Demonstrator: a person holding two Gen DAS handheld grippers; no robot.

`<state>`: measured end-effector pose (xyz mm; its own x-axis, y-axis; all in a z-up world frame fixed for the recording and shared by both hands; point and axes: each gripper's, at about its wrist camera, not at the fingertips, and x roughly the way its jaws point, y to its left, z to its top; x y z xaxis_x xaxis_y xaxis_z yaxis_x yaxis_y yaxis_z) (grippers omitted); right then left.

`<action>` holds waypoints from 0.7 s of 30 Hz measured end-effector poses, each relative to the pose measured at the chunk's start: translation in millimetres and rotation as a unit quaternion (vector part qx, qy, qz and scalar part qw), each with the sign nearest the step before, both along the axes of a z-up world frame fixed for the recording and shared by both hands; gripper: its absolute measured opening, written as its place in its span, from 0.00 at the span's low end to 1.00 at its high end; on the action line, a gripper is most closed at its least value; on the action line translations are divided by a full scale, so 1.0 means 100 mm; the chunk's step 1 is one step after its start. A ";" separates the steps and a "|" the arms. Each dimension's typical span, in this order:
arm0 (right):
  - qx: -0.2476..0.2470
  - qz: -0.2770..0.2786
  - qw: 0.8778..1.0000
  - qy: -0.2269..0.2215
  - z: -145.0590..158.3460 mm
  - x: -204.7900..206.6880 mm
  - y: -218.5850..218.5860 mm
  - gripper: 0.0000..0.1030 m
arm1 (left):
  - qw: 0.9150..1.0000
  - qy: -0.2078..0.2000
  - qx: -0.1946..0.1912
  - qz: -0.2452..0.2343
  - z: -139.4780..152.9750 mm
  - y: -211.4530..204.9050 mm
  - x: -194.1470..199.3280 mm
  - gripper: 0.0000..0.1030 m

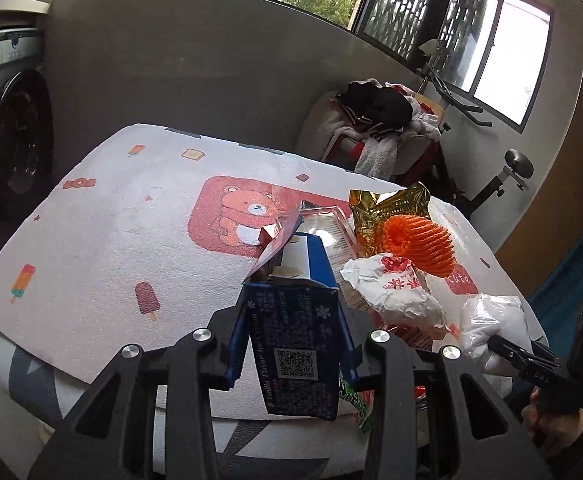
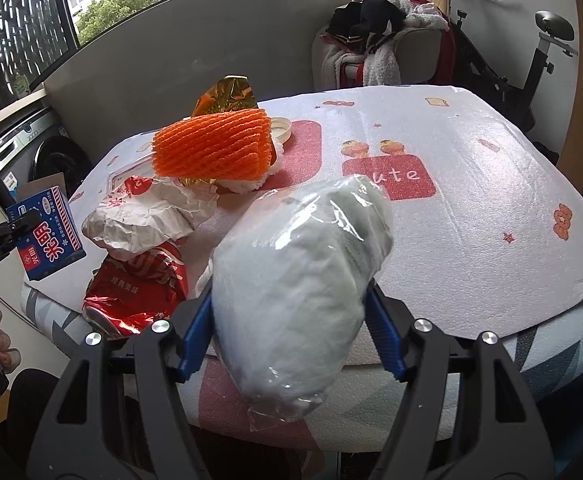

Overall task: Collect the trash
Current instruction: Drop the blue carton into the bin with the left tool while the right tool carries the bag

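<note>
My left gripper (image 1: 291,344) is shut on a blue ice-cream carton (image 1: 295,332), held above the table's near edge; it also shows in the right wrist view (image 2: 47,236). My right gripper (image 2: 291,324) is shut on a white bundle in clear plastic (image 2: 299,280), seen from the left wrist (image 1: 491,320). On the table lies a trash pile: an orange foam net (image 2: 211,146), a gold foil wrapper (image 2: 227,94), a crumpled white paper wrapper (image 2: 143,216) and a red crushed packet (image 2: 135,288).
The table wears a white cloth (image 2: 471,184) printed with bears and ice lollies. A washing machine (image 1: 7,128) stands left. A chair piled with clothes (image 2: 375,40) and an exercise bike (image 2: 539,56) stand behind. A clear plastic tray (image 1: 327,228) lies in the pile.
</note>
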<state>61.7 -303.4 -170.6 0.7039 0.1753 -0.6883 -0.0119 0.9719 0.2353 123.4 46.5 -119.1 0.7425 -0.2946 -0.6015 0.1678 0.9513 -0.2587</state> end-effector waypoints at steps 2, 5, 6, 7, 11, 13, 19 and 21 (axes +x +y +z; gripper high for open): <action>0.000 0.000 1.000 0.000 0.01 -0.02 0.00 0.66 | 1.000 -0.001 0.005 -0.003 0.00 -0.01 -0.04 0.35; -0.001 0.001 1.000 -0.003 0.05 -0.07 0.01 0.66 | 1.000 -0.003 0.008 -0.007 0.02 -0.01 -0.14 0.35; -0.001 0.001 1.000 -0.005 0.06 -0.08 0.02 0.66 | 1.000 -0.003 0.009 -0.009 0.03 -0.03 -0.17 0.35; -0.001 0.002 1.000 -0.007 0.08 -0.10 0.02 0.66 | 1.000 -0.003 0.009 -0.012 0.04 -0.03 -0.20 0.35; -0.002 0.007 1.000 -0.015 0.16 -0.20 0.03 0.66 | 0.999 -0.007 0.009 -0.030 0.08 -0.05 -0.37 0.36; -0.003 0.010 1.000 -0.019 0.19 -0.27 0.04 0.66 | 0.999 -0.006 0.005 -0.038 0.09 -0.07 -0.48 0.36; -0.005 0.019 0.999 -0.026 0.26 -0.53 0.06 0.66 | 0.997 0.003 0.004 -0.079 -0.02 -0.21 -0.90 0.36; -0.010 0.024 0.999 -0.027 0.25 -0.63 0.08 0.66 | 0.995 0.014 0.009 -0.094 -0.13 -0.28 -1.05 0.36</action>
<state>-1.7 -295.0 -145.4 0.7319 0.1958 -0.6527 -0.0701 0.9744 0.2136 18.1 18.1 -132.2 0.6584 -0.4165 -0.6269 0.3368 0.9079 -0.2495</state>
